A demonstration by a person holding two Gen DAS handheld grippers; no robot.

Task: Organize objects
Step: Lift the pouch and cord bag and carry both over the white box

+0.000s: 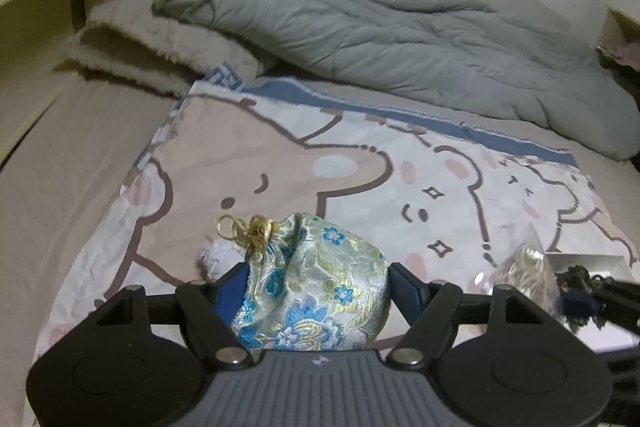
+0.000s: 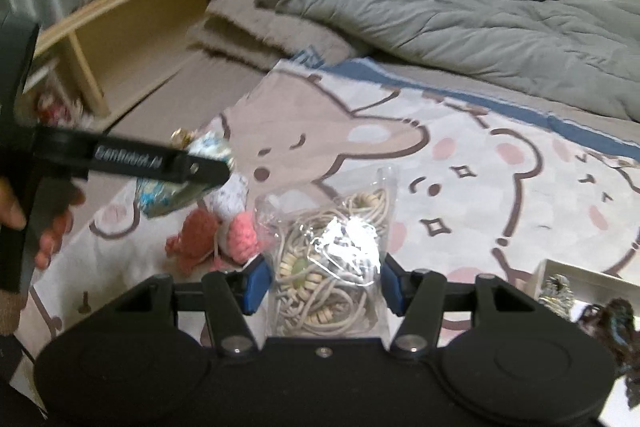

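My left gripper (image 1: 314, 287) is shut on a brocade drawstring pouch (image 1: 316, 287), pale green with blue flowers and a gold cord, held over the cartoon-bear sheet (image 1: 280, 155). My right gripper (image 2: 322, 285) has its pads on both sides of a clear plastic bag of beaded cords (image 2: 332, 259). In the right wrist view the left gripper (image 2: 212, 171) and the pouch (image 2: 168, 193) are at the left. A white box (image 2: 576, 277) with dark tasselled items lies at the right; it also shows in the left wrist view (image 1: 592, 263).
Pink and white crocheted pieces (image 2: 212, 235) lie on the sheet beside the bag. A grey duvet (image 1: 380, 27) and a beige fuzzy blanket (image 1: 160, 43) lie at the back. A wooden shelf unit (image 2: 132, 27) stands to the left.
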